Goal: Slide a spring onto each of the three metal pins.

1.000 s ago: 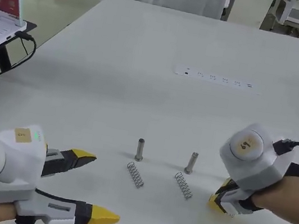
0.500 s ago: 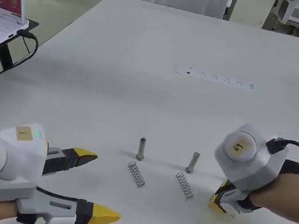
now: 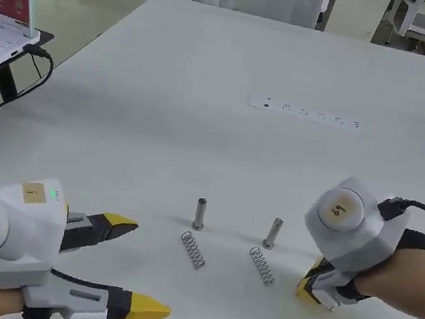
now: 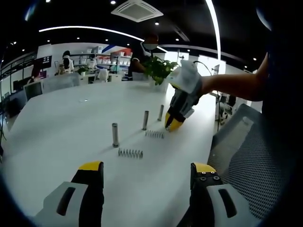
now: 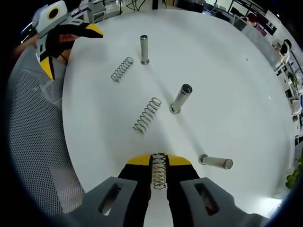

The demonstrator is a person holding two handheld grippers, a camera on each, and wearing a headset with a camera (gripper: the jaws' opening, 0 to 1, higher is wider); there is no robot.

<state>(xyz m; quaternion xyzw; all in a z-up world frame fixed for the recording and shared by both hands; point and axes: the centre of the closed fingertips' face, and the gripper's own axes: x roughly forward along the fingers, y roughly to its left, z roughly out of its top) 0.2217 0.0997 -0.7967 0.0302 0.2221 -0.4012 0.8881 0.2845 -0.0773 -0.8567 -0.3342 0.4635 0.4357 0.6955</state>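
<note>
At the left of the head view the left gripper hovers low over the white bench, its yellow-tipped jaws wide apart and holding nothing. Ahead of it and to its right, two short grey metal pins stand upright and bare: the left pin and the middle pin. Just in front of each, a thin steel coil spring lies flat on the bench: the left spring and the middle spring.

Further right, the right gripper points down at the bench. Its own view shows the jaws clamped on a third coil spring, whose long axis runs along the jaws, with its far end about level with their tips. The third pin stands just beside those tips, to their right in that view and apart from them.

The right gripper is plainly the nearer one. The move likely turns on bringing the held spring's axis into line with that pin's upright axis, above its top.

In the head view the gripper's body hides this pin. The fisheye makes it look steeply leaned, though the left gripper view shows it upright. How much of the spring's open end stands free is hard to make out.
</note>
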